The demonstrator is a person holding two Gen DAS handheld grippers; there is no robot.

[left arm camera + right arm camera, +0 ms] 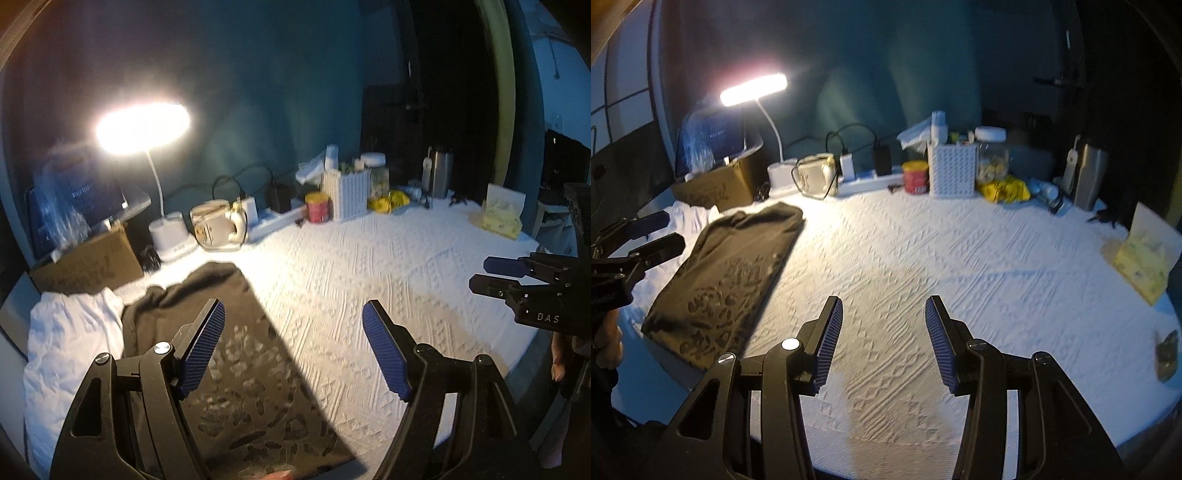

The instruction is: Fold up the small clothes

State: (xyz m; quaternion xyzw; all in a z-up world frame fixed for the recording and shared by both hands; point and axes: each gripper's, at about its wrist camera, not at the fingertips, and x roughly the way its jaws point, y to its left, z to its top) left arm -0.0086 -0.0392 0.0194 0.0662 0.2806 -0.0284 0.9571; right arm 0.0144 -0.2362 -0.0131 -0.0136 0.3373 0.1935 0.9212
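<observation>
Left wrist view, my left gripper (293, 347) spread wide above the folded dark shirt (236, 354), my right gripper (884, 345) likewise parted, holding nothing, over the white tablecloth (960, 266).

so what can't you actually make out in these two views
- White garment: left wrist view, partly under the dark shirt, so its shape is unclear.
- Print on the dark shirt: both views, blurred, unreadable.
- Screen in the cardboard box: lamp glare and plastic wrap hide it.
- Small dark object: right wrist view, blurred at the edge.

Lit desk lamp (753, 90) against teal wall (886, 66).
</observation>
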